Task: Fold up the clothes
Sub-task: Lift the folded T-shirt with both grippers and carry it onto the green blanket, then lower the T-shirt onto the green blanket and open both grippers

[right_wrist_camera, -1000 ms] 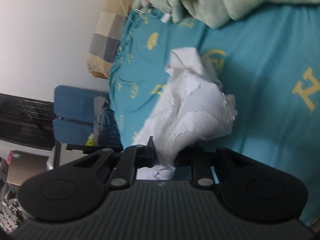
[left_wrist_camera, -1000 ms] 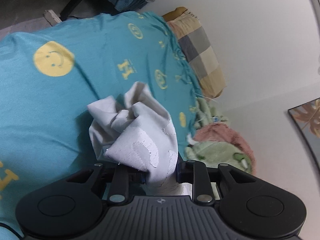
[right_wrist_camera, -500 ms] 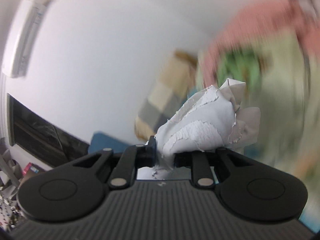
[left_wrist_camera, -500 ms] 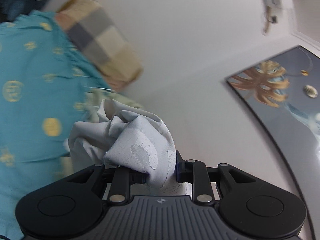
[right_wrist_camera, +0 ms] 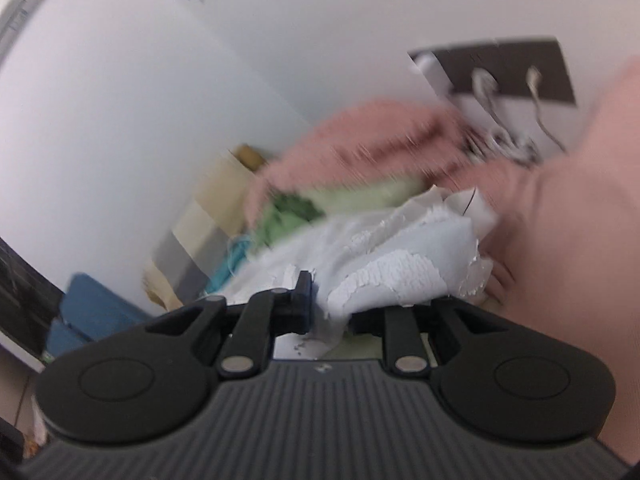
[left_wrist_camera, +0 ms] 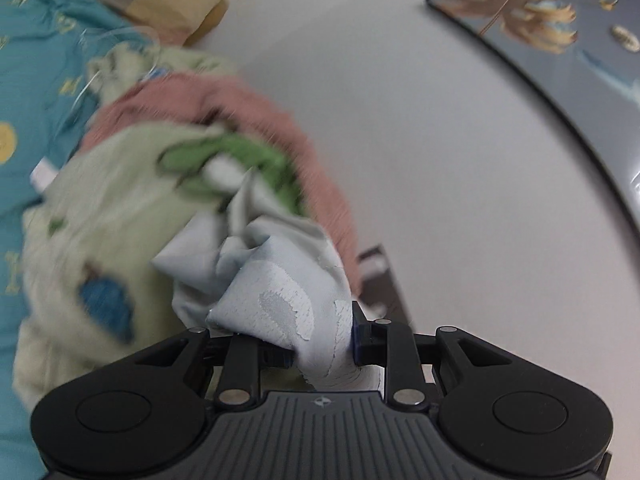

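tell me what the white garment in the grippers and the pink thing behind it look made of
White garment: thin woven cloth, matte, judging by its sharp creases; the flaking patches look like a cracked print. Pink blanket: apparently a thick, fuzzy knit or fleece with soft ribbing, though motion blur leaves the exact weave open.

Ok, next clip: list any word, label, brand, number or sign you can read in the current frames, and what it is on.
None reads as a word.
Teal bedsheet: yellow printed marks, one perhaps a letter, too blurred to read.
Left gripper body: a small embossed emblem, no lettering.
White garment, framed picture: pattern and artwork only.
Right wrist view: no readable text.
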{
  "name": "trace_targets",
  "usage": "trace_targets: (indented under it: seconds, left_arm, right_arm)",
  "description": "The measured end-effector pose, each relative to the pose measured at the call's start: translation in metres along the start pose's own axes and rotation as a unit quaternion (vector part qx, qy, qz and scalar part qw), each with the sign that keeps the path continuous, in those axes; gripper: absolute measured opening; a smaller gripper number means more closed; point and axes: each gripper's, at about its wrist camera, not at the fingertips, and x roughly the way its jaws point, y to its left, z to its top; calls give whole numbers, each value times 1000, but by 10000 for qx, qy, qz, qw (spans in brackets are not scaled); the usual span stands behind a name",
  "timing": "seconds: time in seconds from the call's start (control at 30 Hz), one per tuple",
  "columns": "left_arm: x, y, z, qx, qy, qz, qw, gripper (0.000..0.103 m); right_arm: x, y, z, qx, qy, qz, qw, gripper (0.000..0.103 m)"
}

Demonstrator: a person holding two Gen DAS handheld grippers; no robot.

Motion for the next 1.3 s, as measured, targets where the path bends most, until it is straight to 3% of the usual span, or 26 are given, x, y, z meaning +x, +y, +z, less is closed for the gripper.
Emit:
trace_targets:
  seconds: [0.2, 0.33, 0.43, 0.53, 0.57, 0.63, 0.73, 0.83, 1.03, 1.3]
  left_arm:
    - [-4, 42, -25, 36, 262, 407, 9988, 28]
    - [-10, 43, -24, 265, 349, 611, 9972, 33]
    - [-19, 30, -23, 617, 412, 947, 9927, 53]
    - [-35, 14, -25, 1157, 347, 1504, 9812, 85]
    - [-43, 9, -26, 1318, 290, 1612, 9776, 89]
    - [-60, -3, -30, 1608, 148, 1739, 9714, 91]
    - [-90, -24, -37, 1992, -94, 1858, 9622, 102]
    - [-121, -46, -45, 2370, -336, 1973, 9507, 103]
    - [-201, -92, -77, 2777, -789, 2061, 9350, 103]
    - [-272, -114, -119, 3213, -1229, 1978, 9179, 103]
  right_arm:
    - [5, -12, -40, -230, 528, -472, 9972, 20]
    - [-4, -3, -48, -415, 545, -673, 9954, 22]
    - [-22, 1, -47, -344, 575, -764, 9948, 28]
    - [-41, 7, -47, -525, 498, -888, 9934, 39]
    - [-48, 9, -47, -620, 471, -925, 9927, 47]
    - [-62, 14, -48, -777, 449, -943, 9915, 52]
    - [-88, 24, -51, -986, 218, -943, 9904, 77]
    - [-115, 37, -56, -1239, -32, -859, 9886, 85]
    - [-162, 61, -77, -1674, -376, -721, 9825, 85]
    - [-209, 90, -128, -2597, -1010, -573, 9587, 85]
